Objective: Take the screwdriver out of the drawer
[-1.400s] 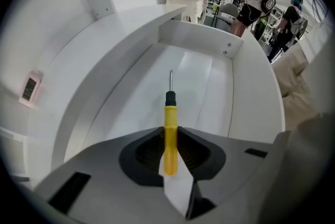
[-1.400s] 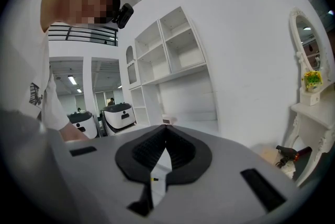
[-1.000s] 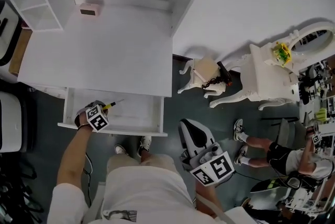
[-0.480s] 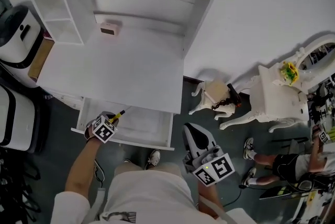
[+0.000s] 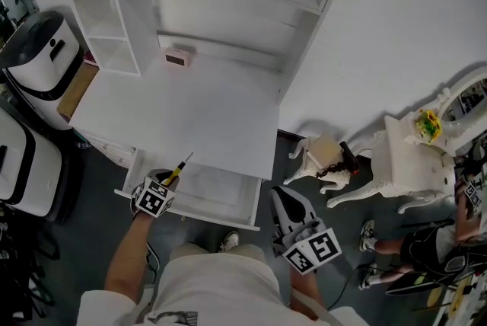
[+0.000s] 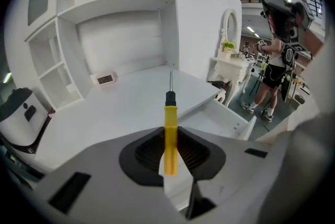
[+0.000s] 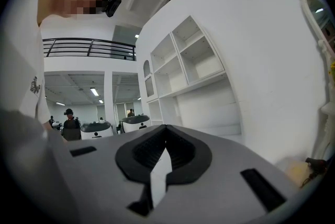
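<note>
Two grippers flanked the open drawer (image 5: 228, 215): the right gripper (image 5: 283, 197), jaws pressed together, hung just right of it; the left gripper (image 5: 169, 180) clamped the yellow-handled screwdriver (image 5: 179, 167) over the drawer's left end, its shaft aimed across the desk (image 5: 183, 107) beyond the drawer, toward a small clock (image 5: 176, 57).

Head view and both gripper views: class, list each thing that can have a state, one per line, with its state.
Yellow-handled screwdriver: gripped by its handle, out of the drawer.
White desk drawer: pulled open.
Left gripper: shut on the screwdriver.
Right gripper: shut, empty.
</note>
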Demonstrator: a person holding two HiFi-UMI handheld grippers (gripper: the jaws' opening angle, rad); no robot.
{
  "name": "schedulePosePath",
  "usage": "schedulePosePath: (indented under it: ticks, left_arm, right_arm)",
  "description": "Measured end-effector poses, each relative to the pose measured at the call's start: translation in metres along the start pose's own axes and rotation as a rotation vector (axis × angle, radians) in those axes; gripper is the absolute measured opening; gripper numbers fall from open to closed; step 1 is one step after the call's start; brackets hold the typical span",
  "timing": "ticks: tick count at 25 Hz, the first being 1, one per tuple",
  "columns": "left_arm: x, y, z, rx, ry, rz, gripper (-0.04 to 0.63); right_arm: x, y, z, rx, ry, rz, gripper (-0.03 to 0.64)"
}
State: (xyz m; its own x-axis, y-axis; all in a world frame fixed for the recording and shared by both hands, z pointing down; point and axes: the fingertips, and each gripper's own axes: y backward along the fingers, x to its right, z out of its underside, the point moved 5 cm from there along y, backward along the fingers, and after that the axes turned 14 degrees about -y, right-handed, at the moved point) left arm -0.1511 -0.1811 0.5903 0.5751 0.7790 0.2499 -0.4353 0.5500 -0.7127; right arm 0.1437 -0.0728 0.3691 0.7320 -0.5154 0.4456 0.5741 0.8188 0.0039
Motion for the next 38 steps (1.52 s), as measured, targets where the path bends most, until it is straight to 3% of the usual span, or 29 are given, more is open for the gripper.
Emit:
schedulePosePath:
  ticks: [6, 17, 23, 38]
  left_arm:
    - [-0.028, 0.033, -0.026, 0.103, 0.071, -0.091, 0.08]
    - [-0.071, 0.103, -0.091, 0.323, 0.036, -0.219, 0.08]
    - [-0.088, 0.151, -0.12, 0.465, 0.032, -0.33, 0.08]
    - [-0.111, 0.268, -0.154, 0.744, 0.058, -0.604, 0.08]
  right_arm:
    - [-0.001, -0.005, 0.0, 0.005, -0.006, -0.001, 0.009]
    - [-0.006, -0.025, -0.008, 0.016, 0.009, -0.023, 0.009]
    - [0.001, -0.032, -0.017, 0.026, 0.016, -0.013, 0.009]
    - [0.024, -0.041, -0.063, 0.106, 0.073, 0.023, 0.009]
